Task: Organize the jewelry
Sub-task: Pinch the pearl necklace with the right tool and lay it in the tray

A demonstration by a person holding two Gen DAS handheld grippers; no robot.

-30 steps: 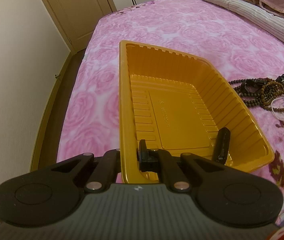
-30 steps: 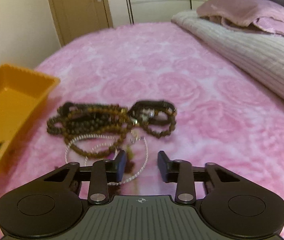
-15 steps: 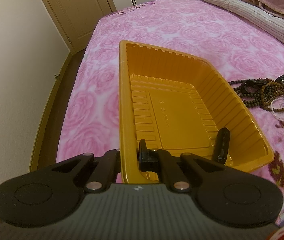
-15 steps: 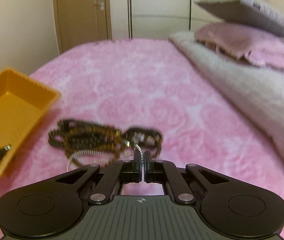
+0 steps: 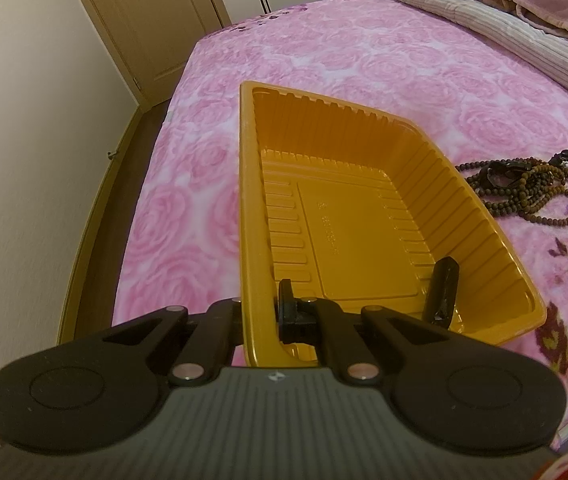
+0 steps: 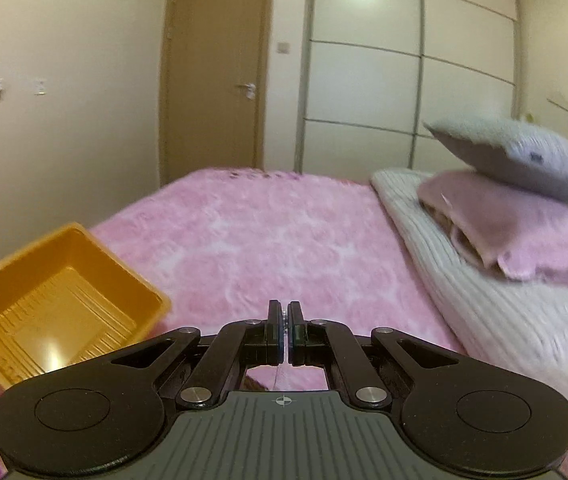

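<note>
Two grips are live: my left gripper [image 5: 261,312] clamps the near wall of the orange tray [image 5: 364,224], and my right gripper [image 6: 284,326] is closed on a thin silvery chain [image 6: 284,316], raised just right of the tray. I fear the strand slipping or snagging. Beside the tray's right wall lies the bead pile [image 5: 524,188], and a black clip [image 5: 442,292] rests inside.
</note>
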